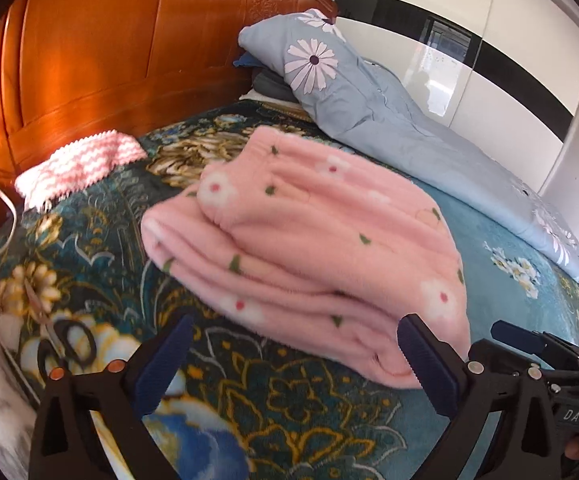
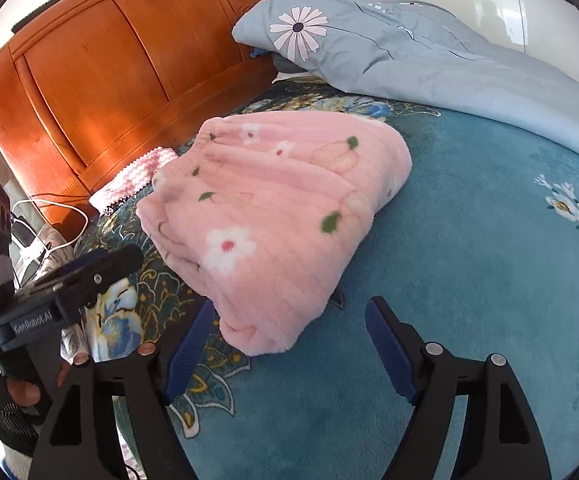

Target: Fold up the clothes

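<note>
A pink fleece garment [image 1: 309, 252] with white flowers and green leaves lies folded in a thick stack on the teal floral bedspread [image 1: 281, 408]. My left gripper [image 1: 297, 328] is open just in front of its near edge, its right finger beside the lower right corner, nothing between the pads. In the right wrist view the same garment [image 2: 273, 216] lies ahead, and my right gripper [image 2: 291, 314] is open with the garment's near corner just beyond its fingertips. The other gripper shows at the edge of each view.
A wooden headboard [image 1: 101, 60] stands behind the bed. A grey-blue quilt with daisies [image 1: 369, 96] lies along the far right. A pink and white zigzag cloth [image 1: 81, 164] sits by the headboard. Scissors [image 1: 65, 344] lie at the left bed edge, beside a white cable [image 1: 1, 208].
</note>
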`<move>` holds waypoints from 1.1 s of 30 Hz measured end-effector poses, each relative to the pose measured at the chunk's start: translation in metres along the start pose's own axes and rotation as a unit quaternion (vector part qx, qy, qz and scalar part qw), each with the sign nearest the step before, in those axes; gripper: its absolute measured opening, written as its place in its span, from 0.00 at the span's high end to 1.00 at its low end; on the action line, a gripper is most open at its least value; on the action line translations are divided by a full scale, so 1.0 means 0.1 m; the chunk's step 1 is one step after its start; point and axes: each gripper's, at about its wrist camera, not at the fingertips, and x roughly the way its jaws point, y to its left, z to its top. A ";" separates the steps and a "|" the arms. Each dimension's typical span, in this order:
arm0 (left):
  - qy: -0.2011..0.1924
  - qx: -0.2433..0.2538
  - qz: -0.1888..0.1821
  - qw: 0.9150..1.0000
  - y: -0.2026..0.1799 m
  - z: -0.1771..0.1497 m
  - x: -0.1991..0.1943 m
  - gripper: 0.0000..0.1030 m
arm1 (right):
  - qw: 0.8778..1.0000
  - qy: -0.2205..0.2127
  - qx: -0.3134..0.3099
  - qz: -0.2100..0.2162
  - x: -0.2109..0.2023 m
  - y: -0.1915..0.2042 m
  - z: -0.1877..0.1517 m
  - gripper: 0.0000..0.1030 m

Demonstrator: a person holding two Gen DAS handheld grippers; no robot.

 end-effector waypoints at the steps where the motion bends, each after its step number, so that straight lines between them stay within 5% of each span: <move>1: -0.002 -0.011 0.004 1.000 0.01 -0.07 -0.02 0.00 | 1.000 0.001 0.002 0.001 -0.02 0.00 -0.03 0.18; 5: -0.007 -0.034 0.030 0.999 0.01 -0.24 -0.17 0.00 | 1.000 -0.002 -0.006 -0.013 -0.12 0.05 -0.14 0.13; 9: -0.031 -0.003 0.079 0.996 -0.15 -0.29 -0.37 0.00 | 1.000 -0.012 -0.015 -0.025 -0.24 0.12 -0.18 0.12; 12: -0.052 0.006 0.079 0.995 -0.22 -0.26 -0.51 0.00 | 0.999 -0.019 -0.022 -0.033 -0.33 0.16 -0.22 0.00; 18: -0.077 -0.014 0.072 0.994 -0.25 -0.15 -0.73 0.00 | 0.998 -0.034 -0.036 -0.049 -0.52 0.26 -0.29 0.00; 27: -0.092 0.029 0.156 0.983 -0.48 -0.13 -0.92 0.00 | 0.998 -0.032 -0.028 -0.055 -0.69 0.30 -0.30 0.00; 33: -0.054 0.032 0.106 0.992 -0.57 -0.14 -0.90 0.00 | 0.998 -0.027 -0.021 -0.056 -0.76 0.31 -0.30 0.00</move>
